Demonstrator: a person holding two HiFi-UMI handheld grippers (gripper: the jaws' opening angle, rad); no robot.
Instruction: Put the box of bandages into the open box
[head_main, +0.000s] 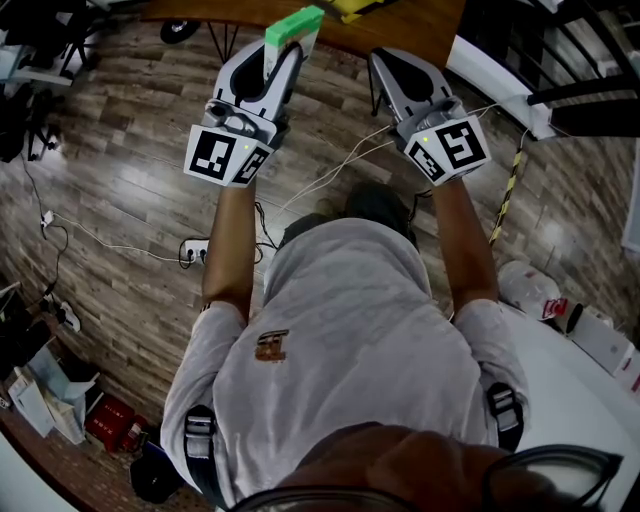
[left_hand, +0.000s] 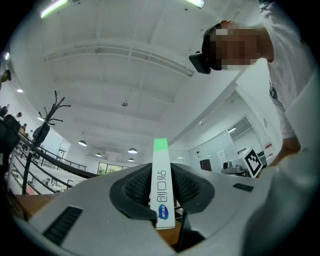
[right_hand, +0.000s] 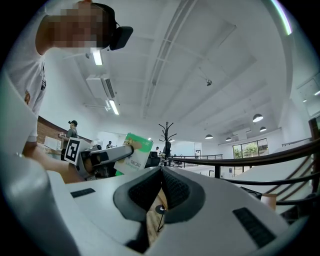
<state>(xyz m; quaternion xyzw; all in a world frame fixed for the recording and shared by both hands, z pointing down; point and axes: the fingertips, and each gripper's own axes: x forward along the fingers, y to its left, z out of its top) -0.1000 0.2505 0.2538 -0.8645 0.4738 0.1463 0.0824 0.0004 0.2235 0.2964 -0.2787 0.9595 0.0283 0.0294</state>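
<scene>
Above a plank floor, the left gripper pinches the box of bandages between its pads, the box's green end sticking out past the tips. Beside it, the right gripper has its jaws pressed together, empty. A wooden table lies just ahead of both.

The slim white cardboard bandage box has a green end and a blue oval logo. The pale grey left hand-held gripper and right hand-held gripper have black-and-white marker cubes. The plank floor is grey-brown.
</scene>
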